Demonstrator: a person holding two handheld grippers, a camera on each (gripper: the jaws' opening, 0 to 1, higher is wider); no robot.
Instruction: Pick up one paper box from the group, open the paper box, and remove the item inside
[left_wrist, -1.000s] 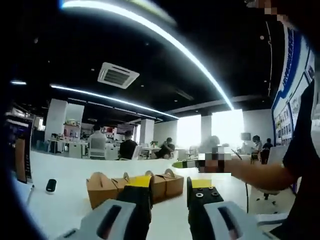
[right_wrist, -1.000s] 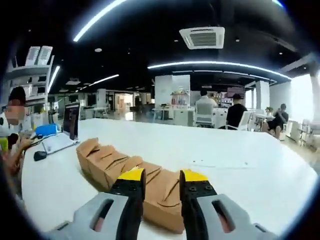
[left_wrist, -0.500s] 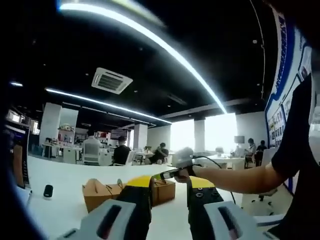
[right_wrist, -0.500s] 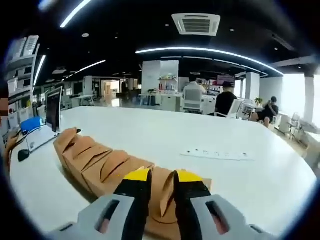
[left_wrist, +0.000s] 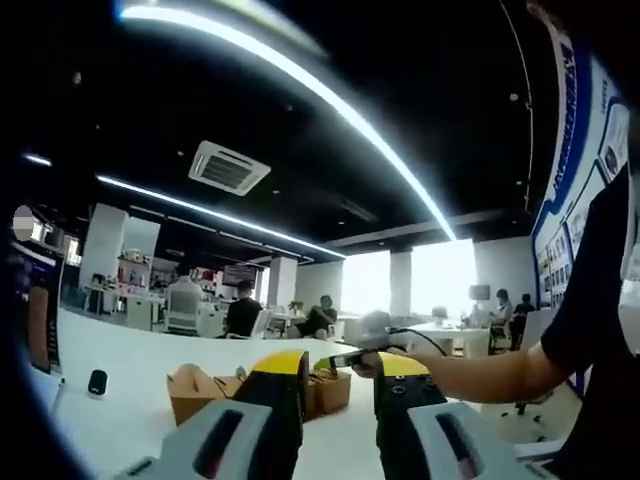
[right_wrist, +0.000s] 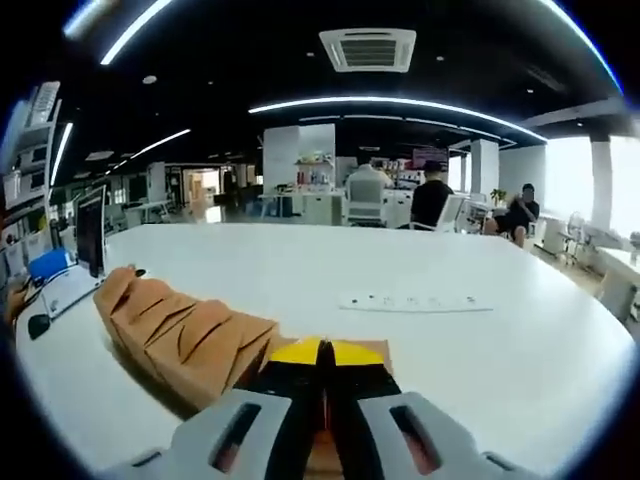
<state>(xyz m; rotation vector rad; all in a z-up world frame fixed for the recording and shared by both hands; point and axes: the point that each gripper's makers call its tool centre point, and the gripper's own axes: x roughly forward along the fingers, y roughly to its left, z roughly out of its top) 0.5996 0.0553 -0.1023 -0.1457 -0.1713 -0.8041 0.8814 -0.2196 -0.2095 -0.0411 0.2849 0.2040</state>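
A row of brown paper boxes (right_wrist: 180, 325) lies on the white table (right_wrist: 520, 340), running from the far left toward me. My right gripper (right_wrist: 322, 352) is shut on the upright top flap of the nearest box (right_wrist: 375, 351), and its jaws hide most of that flap. In the left gripper view the same row of boxes (left_wrist: 195, 390) sits low and centre behind my left gripper (left_wrist: 340, 375). That gripper is open, holds nothing and hangs short of the boxes. The right gripper (left_wrist: 345, 358), held by a person's hand, meets the near end of the row.
A white power strip (right_wrist: 415, 301) lies flat on the table beyond the boxes. A laptop (right_wrist: 88, 235) and a black mouse (right_wrist: 38, 325) sit at the left edge. People are seated at desks far behind. The person's arm (left_wrist: 480, 370) crosses the right of the left gripper view.
My right gripper moved forward onto the nearest box and its jaws went from open to shut on the top flap. The left gripper view tilted slightly.
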